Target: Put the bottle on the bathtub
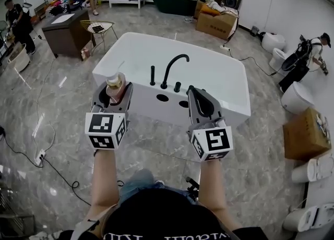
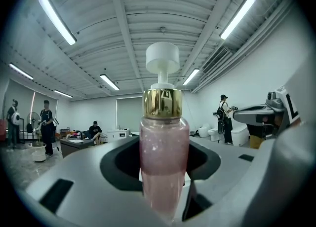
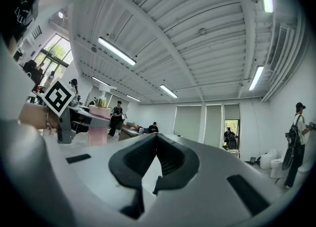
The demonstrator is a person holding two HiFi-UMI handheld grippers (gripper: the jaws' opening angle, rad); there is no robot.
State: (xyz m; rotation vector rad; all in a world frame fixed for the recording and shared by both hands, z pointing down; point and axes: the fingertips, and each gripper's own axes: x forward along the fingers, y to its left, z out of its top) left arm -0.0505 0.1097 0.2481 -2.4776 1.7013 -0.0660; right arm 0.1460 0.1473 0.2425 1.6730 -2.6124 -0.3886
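Left gripper (image 1: 115, 88) clamps the pink bottle (image 2: 164, 157) upright by the bathtub (image 1: 136, 97), right gripper (image 1: 197, 95) closed and empty; I would seat its base flat on the near ledge before releasing.

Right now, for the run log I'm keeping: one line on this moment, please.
left gripper: shut on pink pump bottle, upright | right gripper: shut, empty | bathtub: just ahead, bottle not yet on it

Bottle (image 2: 164, 162) base lost at the lower edge in left gripper view; from the head view, its body concealed between left gripper (image 1: 115, 91) jaws.
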